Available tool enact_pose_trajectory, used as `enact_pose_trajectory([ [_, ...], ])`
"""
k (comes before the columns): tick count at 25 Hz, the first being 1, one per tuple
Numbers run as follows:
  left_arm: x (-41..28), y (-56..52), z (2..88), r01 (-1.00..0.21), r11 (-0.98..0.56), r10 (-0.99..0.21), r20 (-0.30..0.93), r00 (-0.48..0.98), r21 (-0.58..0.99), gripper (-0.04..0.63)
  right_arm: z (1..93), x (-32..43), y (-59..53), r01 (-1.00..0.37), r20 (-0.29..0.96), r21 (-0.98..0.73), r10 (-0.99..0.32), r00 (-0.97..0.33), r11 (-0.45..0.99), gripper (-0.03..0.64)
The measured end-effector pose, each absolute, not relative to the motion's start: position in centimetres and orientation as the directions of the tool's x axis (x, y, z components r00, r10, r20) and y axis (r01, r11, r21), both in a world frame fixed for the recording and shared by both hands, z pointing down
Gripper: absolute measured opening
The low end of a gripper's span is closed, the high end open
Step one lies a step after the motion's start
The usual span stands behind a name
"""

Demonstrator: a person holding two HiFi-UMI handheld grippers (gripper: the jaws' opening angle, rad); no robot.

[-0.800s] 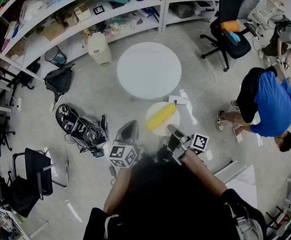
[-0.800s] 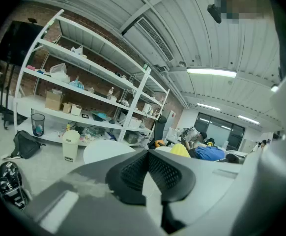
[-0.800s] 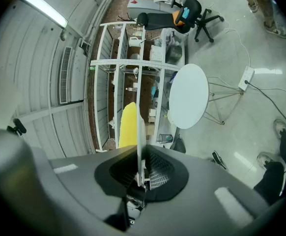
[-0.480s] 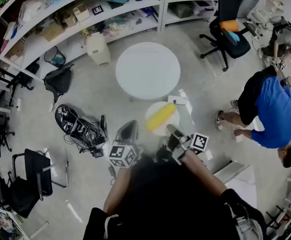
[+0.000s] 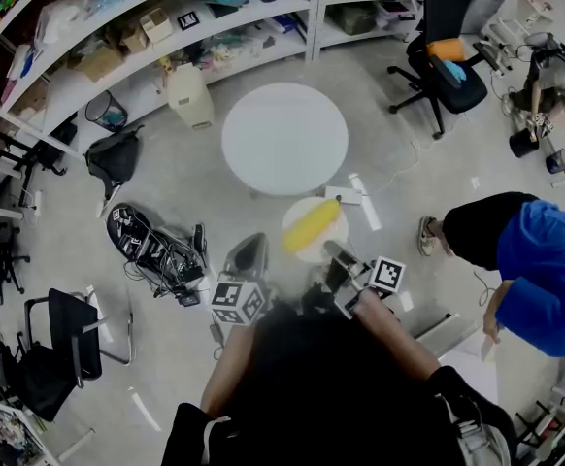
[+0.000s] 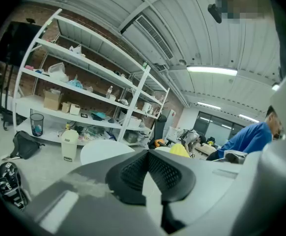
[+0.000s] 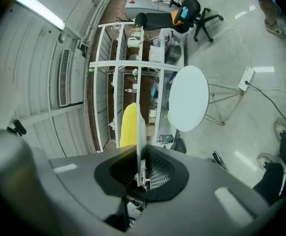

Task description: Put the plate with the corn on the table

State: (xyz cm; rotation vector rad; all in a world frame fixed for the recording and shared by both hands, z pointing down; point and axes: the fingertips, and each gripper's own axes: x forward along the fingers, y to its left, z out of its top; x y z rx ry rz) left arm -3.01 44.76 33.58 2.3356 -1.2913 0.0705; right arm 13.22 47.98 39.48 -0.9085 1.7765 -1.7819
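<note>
A white plate (image 5: pixel 307 233) carrying a yellow corn cob (image 5: pixel 313 225) hangs just in front of the round white table (image 5: pixel 284 139), above the floor. My right gripper (image 5: pixel 333 252) is shut on the plate's near rim. In the right gripper view the plate (image 7: pixel 141 127) shows edge-on between the pads, the corn (image 7: pixel 128 124) on its left and the table (image 7: pixel 188 98) beyond. My left gripper (image 5: pixel 250 253) hovers to the plate's left, shut with nothing in it. From the left gripper (image 6: pixel 147 154) view, the table (image 6: pixel 103 150) and the corn (image 6: pixel 179 150) lie ahead.
White shelves (image 5: pixel 166 27) full of boxes line the back. A white bin (image 5: pixel 193 95), a dark bag (image 5: pixel 116 155) and black gear (image 5: pixel 156 250) sit on the floor at left. A power strip (image 5: pixel 346 194) lies by the table. An office chair (image 5: pixel 443 56) and a person in blue (image 5: pixel 540 275) are at right.
The person in blue has moved toward the lower right of the head view. Both grippers and the plate have stayed almost where they were.
</note>
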Motion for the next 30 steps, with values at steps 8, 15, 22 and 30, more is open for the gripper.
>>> enact_pose_trajectory([
  [8,-1.1,43.8,33.7,-0.825,-0.43,-0.803,0.262,0.536,0.367,0.003,39.6,15.1,46.2,-0.123,0.112,-0.992,-0.717,-0.688,-0.037,0.037],
  [15,0.5,42.4,33.1,-0.836,-0.412,-0.819,0.255,0.514,0.362,0.003,39.3,16.5,44.2,-0.13,0.112,-0.991,-0.704,-0.701,-0.028,0.037],
  [22,1.7,41.8,32.5,-0.856,-0.388,-0.84,0.251,0.481,0.343,0.003,39.3,17.5,43.1,-0.127,0.123,-0.991,-0.686,-0.717,-0.045,0.037],
  [30,1.1,40.5,32.2,-0.866,-0.365,-0.854,0.247,0.458,0.342,0.003,39.4,17.8,41.2,-0.12,0.123,-0.991,-0.688,-0.715,-0.052,0.037],
])
